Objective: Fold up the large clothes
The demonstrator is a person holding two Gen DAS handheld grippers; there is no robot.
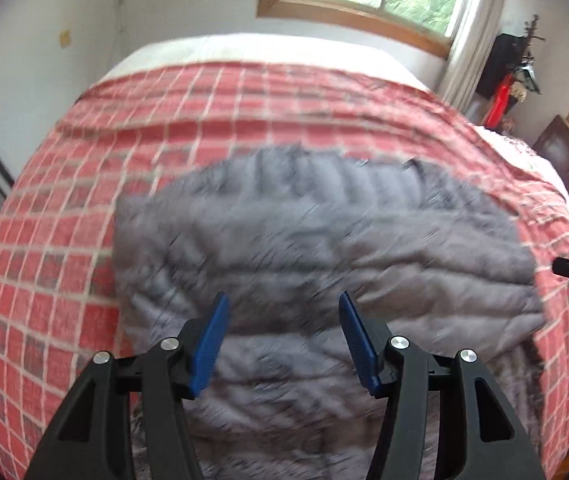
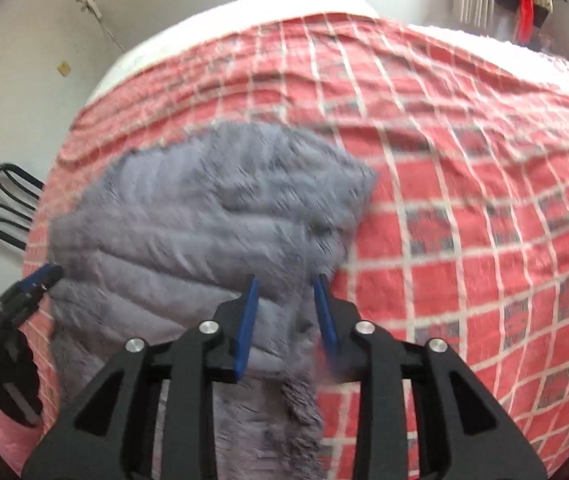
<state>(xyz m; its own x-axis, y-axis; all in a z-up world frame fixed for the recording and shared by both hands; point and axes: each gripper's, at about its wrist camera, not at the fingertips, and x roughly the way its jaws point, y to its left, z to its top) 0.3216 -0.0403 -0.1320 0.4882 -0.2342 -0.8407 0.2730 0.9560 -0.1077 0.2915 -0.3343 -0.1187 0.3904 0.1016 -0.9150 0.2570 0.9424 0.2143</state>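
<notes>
While both grippers hang above it, the grey padded coat lies folded near the bed's near edge on the red checked cover. Left gripper is spread wide and empty; right gripper parted, pinching nothing.

A bed is carrying everything; its white mattress is showing bare along the far edge, below the window wall. A red checked blanket is covering most of the bed, lying slightly rumpled toward the far side. A grey quilted jacket is lying directly on the blanket, spread across the near middle in the left wrist view and sitting left of centre in the right wrist view. Both frames are blurred.
</notes>
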